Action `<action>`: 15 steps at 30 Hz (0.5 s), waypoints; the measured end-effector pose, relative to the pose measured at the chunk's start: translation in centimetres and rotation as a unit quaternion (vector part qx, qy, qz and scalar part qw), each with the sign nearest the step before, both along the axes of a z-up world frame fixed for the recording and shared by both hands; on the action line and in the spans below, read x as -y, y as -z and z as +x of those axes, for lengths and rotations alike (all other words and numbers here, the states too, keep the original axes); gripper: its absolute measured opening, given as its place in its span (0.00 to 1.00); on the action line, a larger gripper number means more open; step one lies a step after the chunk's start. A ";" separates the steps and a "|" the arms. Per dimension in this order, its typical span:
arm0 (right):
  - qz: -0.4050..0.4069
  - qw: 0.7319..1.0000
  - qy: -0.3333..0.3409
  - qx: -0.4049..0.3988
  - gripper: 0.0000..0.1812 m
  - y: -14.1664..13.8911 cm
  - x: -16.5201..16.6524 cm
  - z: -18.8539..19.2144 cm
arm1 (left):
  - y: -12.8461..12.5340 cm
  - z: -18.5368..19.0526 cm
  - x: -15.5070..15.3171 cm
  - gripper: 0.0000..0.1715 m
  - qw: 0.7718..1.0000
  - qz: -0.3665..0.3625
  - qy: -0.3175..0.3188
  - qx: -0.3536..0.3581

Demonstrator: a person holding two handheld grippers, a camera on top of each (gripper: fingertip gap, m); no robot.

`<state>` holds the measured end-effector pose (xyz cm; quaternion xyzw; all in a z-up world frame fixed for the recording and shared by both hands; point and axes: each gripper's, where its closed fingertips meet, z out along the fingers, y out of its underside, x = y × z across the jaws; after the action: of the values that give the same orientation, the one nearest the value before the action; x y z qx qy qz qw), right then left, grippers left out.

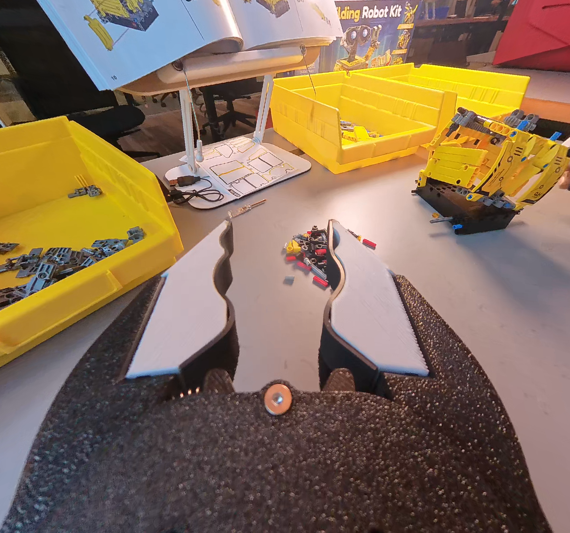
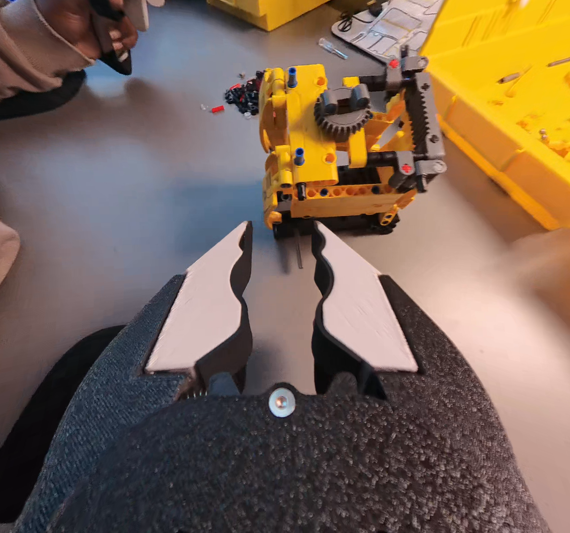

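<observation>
The yellow brick model [image 2: 345, 151] stood part-built on the grey table [image 2: 154, 209], loose small pieces [image 1: 311, 252] heaped beside the left gripper [image 1: 279, 225] – both it and the right gripper [image 2: 282, 225] spread, empty – so much apparently remained.

Grey table [image 1: 401, 317], black office chairs [image 1: 222, 104]

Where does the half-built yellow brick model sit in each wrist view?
Left wrist view: yellow brick model far right, mid-height, on the grey table.
Right wrist view: same model centre, just beyond the open right gripper.
Shared landmark: pile of small loose parts beside the model.
</observation>
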<state>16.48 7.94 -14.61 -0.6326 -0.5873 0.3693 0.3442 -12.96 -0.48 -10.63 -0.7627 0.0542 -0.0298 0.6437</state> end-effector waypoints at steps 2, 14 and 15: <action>0.008 1.000 -0.014 -0.003 0.19 0.1 0.7 -1.1 | 0.3 0.2 -0.1 0.35 1.000 -0.007 0.003 -0.001; -0.034 0.993 -0.079 -0.078 0.01 -1.6 3.0 -3.0 | 1.5 2.5 0.0 0.35 0.998 -0.039 0.057 -0.004; -0.036 0.990 -0.098 -0.089 0.01 -2.1 3.7 -2.9 | 1.3 3.0 0.0 0.36 0.997 -0.035 0.068 -0.005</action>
<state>13.58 4.26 -12.49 -0.5483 -0.5998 0.4775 0.3342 -9.98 -0.53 -11.91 -0.7792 0.1082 -0.0717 0.6132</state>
